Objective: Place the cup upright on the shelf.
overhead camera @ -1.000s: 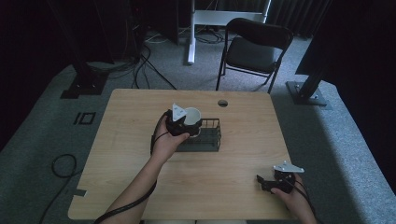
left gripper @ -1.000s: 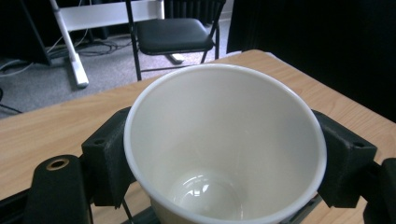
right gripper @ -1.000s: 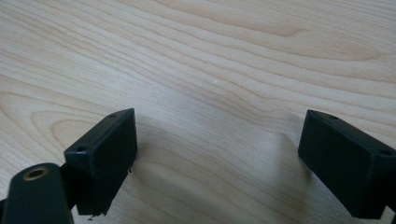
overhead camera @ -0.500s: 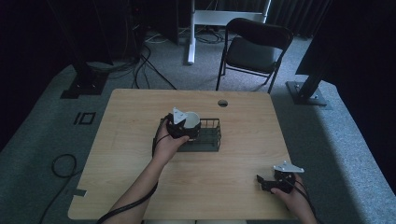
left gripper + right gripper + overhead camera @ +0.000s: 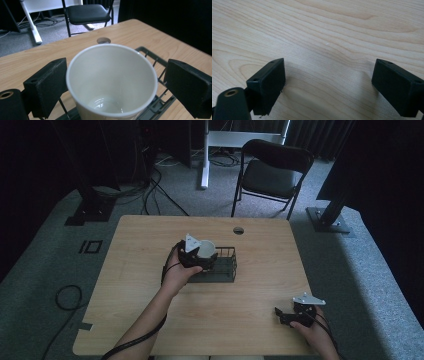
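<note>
Cup point(image 5: 112, 82) unmarked, between left gripper point(image 5: 115, 85) jaws

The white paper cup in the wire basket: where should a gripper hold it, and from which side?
Probably the upper wall of the white cup, just below its rim, one jaw on each side, approaching from above. It stands upright, mouth open, and the wire basket blocks its lower sides.
</note>
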Motion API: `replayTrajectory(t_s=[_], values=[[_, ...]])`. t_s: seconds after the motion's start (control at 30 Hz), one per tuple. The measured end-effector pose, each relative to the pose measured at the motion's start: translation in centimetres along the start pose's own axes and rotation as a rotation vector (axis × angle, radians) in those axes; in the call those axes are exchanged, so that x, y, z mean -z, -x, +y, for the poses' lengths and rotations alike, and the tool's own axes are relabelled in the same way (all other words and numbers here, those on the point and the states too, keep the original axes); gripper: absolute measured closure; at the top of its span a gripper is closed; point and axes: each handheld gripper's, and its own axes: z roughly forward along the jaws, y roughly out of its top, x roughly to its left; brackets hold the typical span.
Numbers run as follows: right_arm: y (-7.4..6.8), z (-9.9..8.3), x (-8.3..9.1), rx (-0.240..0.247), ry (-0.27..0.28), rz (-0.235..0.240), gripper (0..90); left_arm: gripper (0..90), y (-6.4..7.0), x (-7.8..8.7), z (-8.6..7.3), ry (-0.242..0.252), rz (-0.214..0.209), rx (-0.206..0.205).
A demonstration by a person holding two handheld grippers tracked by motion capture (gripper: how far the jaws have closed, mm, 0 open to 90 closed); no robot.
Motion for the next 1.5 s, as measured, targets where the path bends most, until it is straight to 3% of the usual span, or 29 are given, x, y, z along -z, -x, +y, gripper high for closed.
replayTrajectory(t_s=[0.23, 0.5, 0.67, 0.83, 0.97, 1.2, 1.5], values=[[0.0, 0.0, 0.0, 0.0, 0.0, 0.0, 11.3, 6.3, -0.2, 1.4, 0.0, -0.003, 0.001, -0.018], [0.0, 0.0, 0.0, 0.0, 0.0, 0.0, 11.3, 6.3, -0.6, 2.9, -0.6, 0.022, -0.027, -0.005], [0.0, 0.0, 0.0, 0.0, 0.0, 0.0, 11.3, 6.3, -1.0, 4.2, -1.0, 0.019, -0.017, -0.026], [0.0, 0.0, 0.0, 0.0, 0.0, 0.0, 11.3, 6.3, -1.6, 5.6, -1.4, 0.031, -0.009, -0.018], [0.0, 0.0, 0.0, 0.001, 0.001, -0.001, 11.3, 6.3, -1.9, 6.4, -2.1, 0.03, 0.0, -0.028], [0.0, 0.0, 0.0, 0.0, 0.0, -0.001, 11.3, 6.3, -2.7, 7.6, -3.6, 0.038, 0.011, -0.004], [0.0, 0.0, 0.0, 0.0, 0.0, 0.0, 11.3, 6.3, -3.7, 9.3, -5.9, 0.031, 0.056, 0.019]])
